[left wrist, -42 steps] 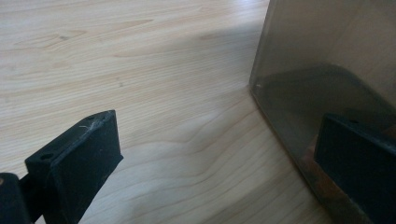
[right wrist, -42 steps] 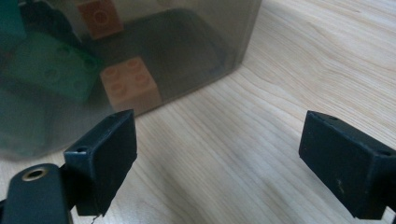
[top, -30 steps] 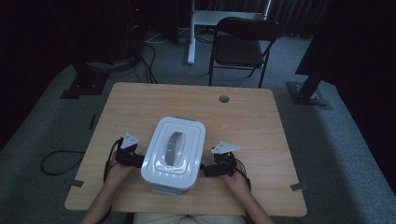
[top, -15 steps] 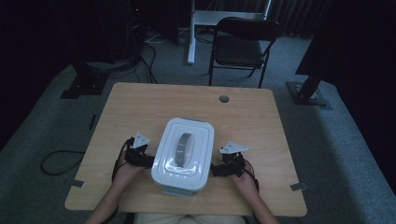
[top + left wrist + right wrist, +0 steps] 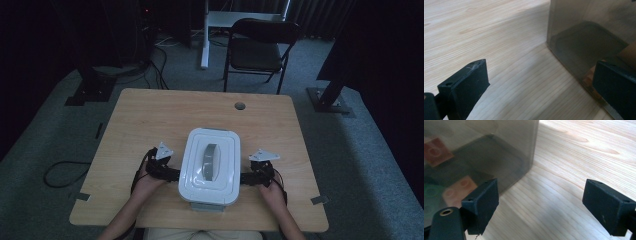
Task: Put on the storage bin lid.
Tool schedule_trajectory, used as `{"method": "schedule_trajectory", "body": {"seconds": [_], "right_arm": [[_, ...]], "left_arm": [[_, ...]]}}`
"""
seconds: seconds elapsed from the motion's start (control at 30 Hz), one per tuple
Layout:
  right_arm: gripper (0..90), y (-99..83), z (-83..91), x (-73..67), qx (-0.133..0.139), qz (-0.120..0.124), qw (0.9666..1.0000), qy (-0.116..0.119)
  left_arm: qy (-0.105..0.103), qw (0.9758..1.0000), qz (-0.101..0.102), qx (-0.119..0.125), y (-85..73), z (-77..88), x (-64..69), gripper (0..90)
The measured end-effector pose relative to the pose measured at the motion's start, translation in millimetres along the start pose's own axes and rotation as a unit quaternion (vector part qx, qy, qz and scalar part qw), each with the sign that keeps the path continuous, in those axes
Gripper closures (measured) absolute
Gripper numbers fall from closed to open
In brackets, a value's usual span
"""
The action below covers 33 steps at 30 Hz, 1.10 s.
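The left gripper's fingers (image 5: 464, 87) stand wide apart and hold nothing; one of them is very close to the smoky wall of the storage box (image 5: 584, 37), and I cannot tell if it touches. The right gripper's fingers (image 5: 482, 202) are also wide open and empty, with one finger just in front of the same box (image 5: 479, 152). In the high view the left gripper (image 5: 162, 167) and the right gripper (image 5: 257, 172) flank the box (image 5: 210, 167), which stands on the near middle of the tabletop (image 5: 150, 120), its white lid (image 5: 195, 150) closed with a grey handle (image 5: 211, 161) on top.

The step seems to be sliding or squaring the box between both tools. To do it well, press both sides low on the walls, evenly, so that the box does not turn.

Through the tinted wall some toy bricks (image 5: 459, 187) in red, pink and green appear, but blurred; their number is not clear. The near end of the box is partly cut off by the lid.
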State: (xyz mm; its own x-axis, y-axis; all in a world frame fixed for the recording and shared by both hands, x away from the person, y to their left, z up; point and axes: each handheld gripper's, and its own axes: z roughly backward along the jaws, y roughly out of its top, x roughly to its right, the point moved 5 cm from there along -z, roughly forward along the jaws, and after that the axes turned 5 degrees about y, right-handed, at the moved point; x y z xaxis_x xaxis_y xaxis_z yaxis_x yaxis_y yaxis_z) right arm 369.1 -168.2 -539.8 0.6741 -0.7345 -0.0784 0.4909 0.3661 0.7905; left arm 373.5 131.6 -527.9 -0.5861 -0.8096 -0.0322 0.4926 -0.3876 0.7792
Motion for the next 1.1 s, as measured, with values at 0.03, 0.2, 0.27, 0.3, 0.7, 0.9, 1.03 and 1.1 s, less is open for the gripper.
{"method": "schedule_trajectory", "body": {"seconds": [0.03, 0.2, 0.27, 0.3, 0.7, 0.9, 1.03, 1.1], "right_arm": [[13.1, -0.7, 0.7, 2.0, 0.000, -0.001, 1.0000, -0.001], [13.3, -5.0, 1.9, 9.0, -0.001, -0.013, 0.9999, -0.001], [13.3, -7.0, 0.8, 10.6, -0.005, -0.014, 0.9999, -0.001], [13.3, -7.9, -0.4, 11.3, -0.007, -0.013, 0.9999, -0.002], [12.6, -0.6, -0.1, 21.0, 0.003, -0.022, 0.9997, -0.001], [12.5, -1.0, 3.4, 23.1, 0.016, -0.030, 0.9994, -0.005], [12.5, -5.0, 5.9, 23.2, 0.014, -0.033, 0.9993, -0.005], [12.6, -5.5, 6.4, 23.0, 0.014, -0.034, 0.9993, -0.004]], "left_arm": [[-0.002, 1.0000, -0.002, -0.002, 0.6, -0.5, 1.6, 1.2], [-0.010, 0.9999, -0.009, -0.002, 1.7, -1.5, 8.3, 1.2], [-0.015, 0.9999, -0.007, -0.002, 1.4, -1.9, 9.8, 1.2], [-0.017, 0.9998, -0.005, -0.003, 1.3, -2.1, 10.4, 1.2], [-0.030, 0.9995, 0.005, 0.002, -0.1, -3.5, 11.9, 1.1], [-0.023, 0.9996, 0.010, 0.016, 2.8, -3.3, 6.2, 1.1], [-0.020, 0.9995, 0.012, 0.022, 4.5, -1.8, 1.3, 1.1], [-0.020, 0.9995, 0.012, 0.023, 4.4, -1.5, 0.1, 1.1]]}}
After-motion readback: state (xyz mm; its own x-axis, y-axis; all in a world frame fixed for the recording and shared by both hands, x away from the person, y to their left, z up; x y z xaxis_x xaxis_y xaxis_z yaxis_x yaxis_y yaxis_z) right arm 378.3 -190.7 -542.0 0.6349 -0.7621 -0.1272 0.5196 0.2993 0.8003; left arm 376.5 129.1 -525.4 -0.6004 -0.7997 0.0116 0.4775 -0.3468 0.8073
